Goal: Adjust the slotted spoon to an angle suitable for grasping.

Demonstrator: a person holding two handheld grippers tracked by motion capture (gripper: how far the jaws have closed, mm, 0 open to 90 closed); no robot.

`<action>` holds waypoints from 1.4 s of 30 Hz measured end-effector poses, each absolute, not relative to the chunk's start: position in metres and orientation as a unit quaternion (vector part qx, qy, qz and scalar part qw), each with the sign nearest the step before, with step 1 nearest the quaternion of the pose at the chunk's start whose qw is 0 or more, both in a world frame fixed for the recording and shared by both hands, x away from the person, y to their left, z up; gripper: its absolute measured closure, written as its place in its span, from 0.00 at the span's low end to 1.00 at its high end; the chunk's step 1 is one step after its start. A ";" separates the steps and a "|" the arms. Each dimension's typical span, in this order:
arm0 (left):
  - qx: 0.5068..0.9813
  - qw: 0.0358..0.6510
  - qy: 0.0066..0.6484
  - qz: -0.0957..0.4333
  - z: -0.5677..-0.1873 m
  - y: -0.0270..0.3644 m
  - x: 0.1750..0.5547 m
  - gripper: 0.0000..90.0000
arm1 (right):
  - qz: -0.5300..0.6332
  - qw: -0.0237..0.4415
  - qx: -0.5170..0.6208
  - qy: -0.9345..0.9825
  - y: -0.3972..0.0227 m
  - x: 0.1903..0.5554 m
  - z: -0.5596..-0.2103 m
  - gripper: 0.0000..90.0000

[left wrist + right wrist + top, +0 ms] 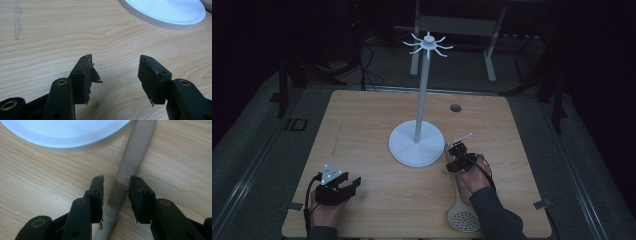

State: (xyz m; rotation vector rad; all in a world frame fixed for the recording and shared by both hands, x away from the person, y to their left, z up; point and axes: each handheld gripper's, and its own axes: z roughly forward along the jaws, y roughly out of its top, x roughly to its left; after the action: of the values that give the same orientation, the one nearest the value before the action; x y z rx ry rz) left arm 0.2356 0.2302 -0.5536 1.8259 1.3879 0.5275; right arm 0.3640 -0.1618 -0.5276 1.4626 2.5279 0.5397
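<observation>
A white stand (421,95) rises from a round base (407,145) at the table's middle, with curved hooks (428,45) at its top. A pale slotted spoon (463,218) lies on the table to the right of the base, its handle (135,152) pointing toward the base's edge (62,135). My right gripper (116,185) is low over that handle with one jaw on each side. A gap shows beside the left jaw, so the gripper is open. My left gripper (115,70) rests at the near left of the table (362,125), open and with nothing in it.
The base's rim (165,15) lies ahead and to the right of my left gripper (352,184). A small dark hole (455,107) sits in the tabletop at the back right. Dark floor and metal frame legs (490,55) lie beyond the far edge.
</observation>
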 end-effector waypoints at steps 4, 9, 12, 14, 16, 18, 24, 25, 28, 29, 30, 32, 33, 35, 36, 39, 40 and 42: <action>0.716 0.384 0.545 0.207 -0.554 0.230 0.236 0.51 | 0.174 0.082 0.501 0.844 -0.161 0.365 -0.530 0.71; 0.716 0.384 0.545 0.207 -0.554 0.230 0.236 0.51 | 0.156 0.084 0.504 0.845 -0.161 0.365 -0.533 0.72; 0.716 0.384 0.545 0.207 -0.554 0.230 0.236 0.51 | 0.147 0.080 0.506 0.847 -0.160 0.365 -0.537 0.72; 0.716 0.384 0.545 0.207 -0.554 0.230 0.236 0.51 | 0.141 0.077 0.511 0.844 -0.159 0.366 -0.538 0.72; 0.717 0.383 0.545 0.207 -0.554 0.230 0.236 0.51 | 0.136 0.078 0.510 0.845 -0.158 0.366 -0.538 0.72; 0.717 0.384 0.544 0.207 -0.554 0.230 0.236 0.51 | 0.129 0.080 0.510 0.846 -0.156 0.367 -0.538 0.72; 0.717 0.383 0.544 0.207 -0.554 0.230 0.235 0.51 | 0.112 0.078 0.522 0.842 -0.151 0.371 -0.537 0.74; 0.718 0.383 0.543 0.207 -0.554 0.230 0.235 0.51 | 0.113 0.079 0.521 0.843 -0.151 0.371 -0.537 0.74; 0.718 0.383 0.543 0.207 -0.554 0.230 0.235 0.51 | 0.112 0.080 0.525 0.840 -0.149 0.371 -0.537 0.75; 0.718 0.383 0.543 0.207 -0.554 0.230 0.235 0.51 | 0.112 0.080 0.526 0.839 -0.150 0.371 -0.537 0.75; 0.718 0.383 0.543 0.207 -0.554 0.230 0.236 0.51 | 0.113 0.081 0.528 0.838 -0.150 0.371 -0.537 0.76; 0.718 0.383 0.543 0.207 -0.554 0.230 0.236 0.51 | 0.114 0.083 0.530 0.836 -0.150 0.370 -0.537 0.76; 0.718 0.383 0.543 0.207 -0.554 0.230 0.236 0.51 | 0.115 0.084 0.534 0.833 -0.150 0.370 -0.537 0.76; 0.718 0.382 0.544 0.206 -0.554 0.230 0.236 0.51 | 0.124 0.086 0.541 0.827 -0.152 0.367 -0.537 0.77; 0.718 0.382 0.544 0.206 -0.554 0.230 0.236 0.51 | 0.129 0.086 0.543 0.826 -0.153 0.366 -0.537 0.78; 0.719 0.380 0.544 0.205 -0.554 0.230 0.236 0.51 | 0.139 0.085 0.545 0.822 -0.156 0.365 -0.535 0.79; 0.719 0.380 0.544 0.206 -0.554 0.229 0.236 0.51 | 0.146 0.082 0.546 0.821 -0.158 0.364 -0.534 0.79; 0.719 0.380 0.544 0.206 -0.554 0.229 0.236 0.51 | 0.162 0.074 0.547 0.818 -0.158 0.363 -0.529 0.81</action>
State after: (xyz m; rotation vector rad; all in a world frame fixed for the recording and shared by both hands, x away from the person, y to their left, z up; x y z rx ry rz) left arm 0.2362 0.2293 -0.5543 1.8361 1.3882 0.5259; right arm 0.3630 -0.1584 -0.5290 1.6427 2.4545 0.4854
